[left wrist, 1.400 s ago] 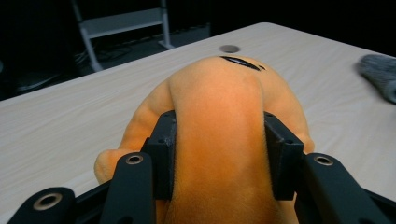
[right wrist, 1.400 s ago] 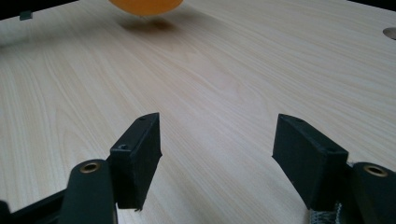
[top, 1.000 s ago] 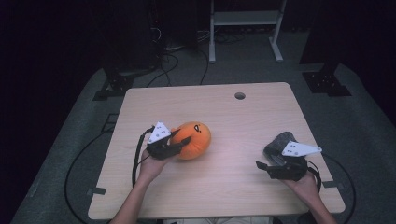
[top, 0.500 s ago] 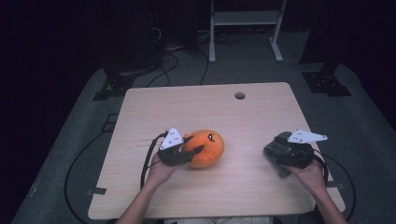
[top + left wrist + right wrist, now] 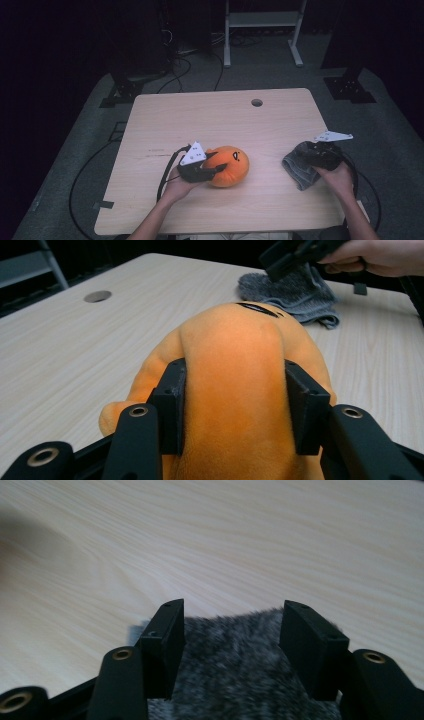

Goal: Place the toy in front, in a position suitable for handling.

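Now orange plush toy (image 5: 229,165) farther right.

Orange plush toy (image 5: 229,165) — plain, with small black markings on its upper face. Mottled grey fuzzy cloth (image 5: 299,169) — dark and light flecks. Pale wood-grain table (image 5: 210,117). Black grippers, left (image 5: 212,170) and right (image 5: 311,156), each topped by a light grey plate.

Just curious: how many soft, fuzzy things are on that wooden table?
2. A round orange plush toy near the middle, clamped in the left gripper, and a grey fuzzy cloth at the right edge, under the right gripper.
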Tool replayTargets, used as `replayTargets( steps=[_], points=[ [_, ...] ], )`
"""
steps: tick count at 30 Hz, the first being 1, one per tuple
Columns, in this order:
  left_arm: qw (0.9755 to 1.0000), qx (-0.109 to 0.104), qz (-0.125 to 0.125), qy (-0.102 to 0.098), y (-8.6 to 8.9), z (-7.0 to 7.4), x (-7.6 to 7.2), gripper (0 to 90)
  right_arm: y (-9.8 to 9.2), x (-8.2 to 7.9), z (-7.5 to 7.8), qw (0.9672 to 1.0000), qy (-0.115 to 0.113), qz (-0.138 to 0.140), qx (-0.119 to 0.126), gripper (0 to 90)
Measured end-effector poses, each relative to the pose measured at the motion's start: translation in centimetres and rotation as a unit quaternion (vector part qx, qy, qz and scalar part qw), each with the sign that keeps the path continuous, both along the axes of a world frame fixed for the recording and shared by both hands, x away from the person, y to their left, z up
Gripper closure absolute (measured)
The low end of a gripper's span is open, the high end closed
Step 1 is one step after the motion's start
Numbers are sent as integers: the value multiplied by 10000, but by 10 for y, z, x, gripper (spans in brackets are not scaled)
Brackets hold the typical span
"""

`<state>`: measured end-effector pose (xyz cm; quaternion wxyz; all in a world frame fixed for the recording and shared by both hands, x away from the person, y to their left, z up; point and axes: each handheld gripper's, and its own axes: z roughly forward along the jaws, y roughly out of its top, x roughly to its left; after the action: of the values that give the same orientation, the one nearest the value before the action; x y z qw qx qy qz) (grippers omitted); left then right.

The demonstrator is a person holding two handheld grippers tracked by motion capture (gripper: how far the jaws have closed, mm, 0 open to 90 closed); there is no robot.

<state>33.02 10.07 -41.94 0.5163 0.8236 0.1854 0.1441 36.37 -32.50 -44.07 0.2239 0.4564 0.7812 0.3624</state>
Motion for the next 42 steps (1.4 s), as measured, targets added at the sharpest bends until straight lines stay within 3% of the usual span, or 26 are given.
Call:
replayTargets(
  steps=[5, 10, 13, 15, 17, 19, 23, 26, 30, 31, 32, 33, 35, 36, 38, 39, 40, 41, 42],
  points=[
    [9997, 148, -180, -15, -8, -5, -2, 506, -6, 7, -17, 9987, 344, -261, -255, 478],
    [9995, 197, -235, 16, -11, -7, -2, 486, -8, 8, -22, 9983, 444, -280, -255, 522],
    [9995, 173, -235, 75, -10, -7, -1, 427, -8, 8, -27, 9977, 537, -289, -311, 590],
    [9995, 172, -209, 130, -9, -7, -1, 396, -8, 8, -28, 9977, 527, -272, -320, 612],
    [9994, 205, -147, 217, -6, -4, -2, 272, -9, 6, -29, 9980, 509, -238, -303, 702],
    [9994, 199, -137, 234, -4, -3, -3, 221, -10, 5, -29, 9981, 516, -217, -270, 749],
    [9997, 11, -87, 216, 7, 4, -7, 191, -10, 1, -25, 9983, 501, -114, -273, 790],
    [9996, -27, -98, 275, 13, 4, -7, 204, -7, -3, -20, 9989, 401, 20, -224, 792],
    [9991, 186, -188, 333, 14, -4, -5, 307, 4, -17, -4, 9990, 42, 446, -1, 796],
    [9992, 241, -167, 283, 12, -6, -5, 350, 15, -27, 5, 9968, -140, 756, 201, 798],
    [9992, 241, -167, 283, 12, -6, -5, 357, 15, -27, 5, 9968, -140, 756, 201, 798],
    [9992, 221, -124, 314, 10, -9, -3, 367, 27, -37, 14, 9931, -316, 1081, 339, 797],
    [9991, 213, -124, 349, 9, -9, -1, 373, 31, -42, 17, 9913, -365, 1197, 408, 798],
    [9991, 188, -105, 353, 8, -10, 0, 390, 46, -54, 27, 9845, -601, 1562, 516, 797],
    [9991, 183, -71, 375, 7, -10, 1, 404, 57, -63, 33, 9789, -762, 1801, 593, 798],
    [9991, 167, -70, 389, 6, -11, 2, 404, 57, -63, 33, 9789, -762, 1801, 593, 798],
    [9991, 142, -54, 406, 4, -11, 2, 411, 63, -67, 36, 9756, -828, 1924, 650, 798],
    [9991, 147, -41, 399, 2, -11, 3, 423, 76, -72, 39, 9687, -926, 2178, 752, 797],
    [9991, 147, -41, 399, 2, -11, 3, 427, 76, -72, 39, 9687, -926, 2178, 752, 797]
  ],
)
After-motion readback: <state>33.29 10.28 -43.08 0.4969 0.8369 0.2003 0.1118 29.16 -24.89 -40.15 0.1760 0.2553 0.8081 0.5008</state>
